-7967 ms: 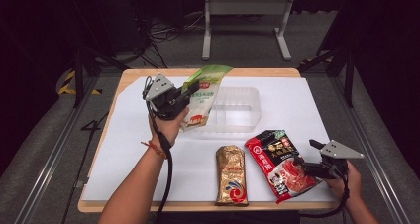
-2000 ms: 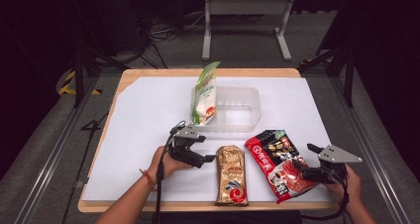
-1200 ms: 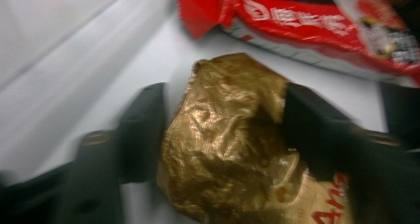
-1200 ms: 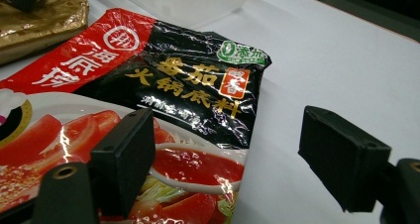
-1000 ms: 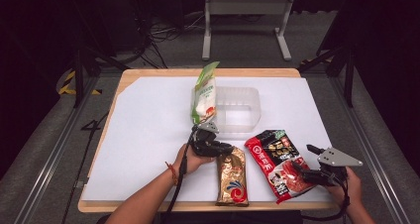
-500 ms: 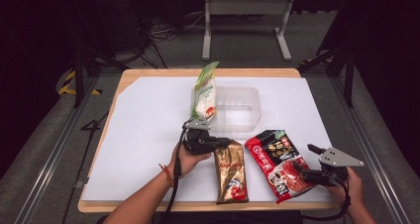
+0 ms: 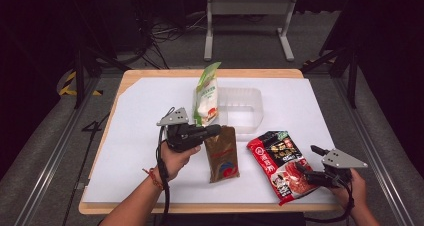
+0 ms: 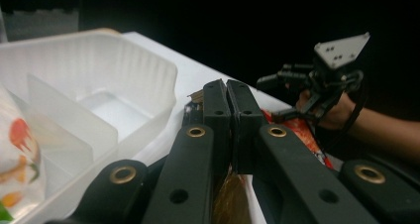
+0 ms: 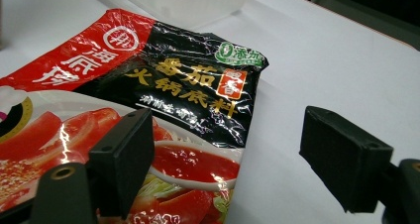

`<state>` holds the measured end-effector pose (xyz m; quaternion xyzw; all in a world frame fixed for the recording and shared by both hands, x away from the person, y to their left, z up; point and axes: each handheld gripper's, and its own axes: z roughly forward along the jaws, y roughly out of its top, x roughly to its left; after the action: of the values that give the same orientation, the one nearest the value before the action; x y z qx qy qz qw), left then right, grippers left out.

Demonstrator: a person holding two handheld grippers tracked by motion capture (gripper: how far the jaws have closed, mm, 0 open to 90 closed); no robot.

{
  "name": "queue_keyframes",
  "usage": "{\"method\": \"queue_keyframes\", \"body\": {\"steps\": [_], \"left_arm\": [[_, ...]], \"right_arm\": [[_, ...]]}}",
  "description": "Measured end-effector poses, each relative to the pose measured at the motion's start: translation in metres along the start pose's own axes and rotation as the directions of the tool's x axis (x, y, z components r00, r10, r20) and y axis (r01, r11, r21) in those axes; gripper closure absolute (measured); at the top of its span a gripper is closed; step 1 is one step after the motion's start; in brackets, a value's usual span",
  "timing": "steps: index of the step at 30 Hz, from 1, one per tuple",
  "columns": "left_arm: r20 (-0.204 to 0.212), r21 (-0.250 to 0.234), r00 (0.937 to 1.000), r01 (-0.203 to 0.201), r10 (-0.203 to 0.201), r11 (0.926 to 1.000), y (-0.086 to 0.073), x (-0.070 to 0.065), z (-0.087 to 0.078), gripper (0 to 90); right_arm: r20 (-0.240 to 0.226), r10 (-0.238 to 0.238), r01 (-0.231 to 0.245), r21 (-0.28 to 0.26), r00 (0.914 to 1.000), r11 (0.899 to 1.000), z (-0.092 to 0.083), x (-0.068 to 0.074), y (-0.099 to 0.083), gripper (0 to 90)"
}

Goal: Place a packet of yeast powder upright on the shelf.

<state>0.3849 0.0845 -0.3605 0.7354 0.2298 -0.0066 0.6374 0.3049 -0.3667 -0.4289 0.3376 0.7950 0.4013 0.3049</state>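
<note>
My left gripper (image 7: 216, 131) is shut on the top edge of a brown packet (image 7: 223, 153), which hangs tilted off the white table just in front of the clear tray (image 7: 247, 103). In the left gripper view the jaws (image 8: 228, 105) meet, with the packet's golden foil (image 8: 230, 199) pinched below them. A green-and-white pouch (image 7: 207, 93) leans upright in the tray's left compartment. My right gripper (image 7: 306, 163) stands open at the lower right corner of a red-and-black soup-base packet (image 7: 279, 162). Its pads (image 9: 131, 149) are apart, one over the packet (image 9: 188, 80), one over bare table.
The tray (image 8: 99, 75) has a divider, and its right compartment holds nothing. White paper (image 7: 140, 116) covers the wooden table, with open room on the left side. The table's front edge runs just below both hands. Metal stand legs (image 7: 247, 26) stand beyond the far edge.
My left gripper has risen and drawn back to the left with the brown packet's top edge, lifting that end toward the tray. The right gripper and red packet have stayed put.
</note>
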Motion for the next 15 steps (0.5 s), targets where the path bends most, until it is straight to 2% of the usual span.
{"method": "queue_keyframes", "body": {"steps": [4, 6, 10, 15], "left_arm": [[0.005, -0.039, 1.0000, 0.001, -0.001, 0.9992, 0.006, -0.005, -0.007, 88.3], [-0.012, -0.050, 0.9999, -0.002, 0.001, 0.9987, 0.008, -0.007, -0.008, 88.3], [-0.019, -0.086, 0.9998, 0.005, -0.006, 0.9963, 0.012, -0.008, -0.010, 88.3], [-0.058, -0.110, 0.9982, 0.008, -0.014, 0.9939, 0.015, -0.006, -0.010, 88.3]], "right_arm": [[-0.001, -0.002, 0.002, 0.004, 1.0000, 1.000, 0.000, 0.000, 0.000, 21.6], [0.001, -0.004, 0.004, 0.004, 1.0000, 1.000, 0.000, 0.000, 0.000, 21.6], [0.002, -0.003, 0.003, 0.005, 1.0000, 1.000, 0.000, 0.000, 0.000, 21.6], [0.003, -0.001, 0.001, 0.004, 1.0000, 1.000, 0.000, -0.001, -0.001, 21.5]]}}
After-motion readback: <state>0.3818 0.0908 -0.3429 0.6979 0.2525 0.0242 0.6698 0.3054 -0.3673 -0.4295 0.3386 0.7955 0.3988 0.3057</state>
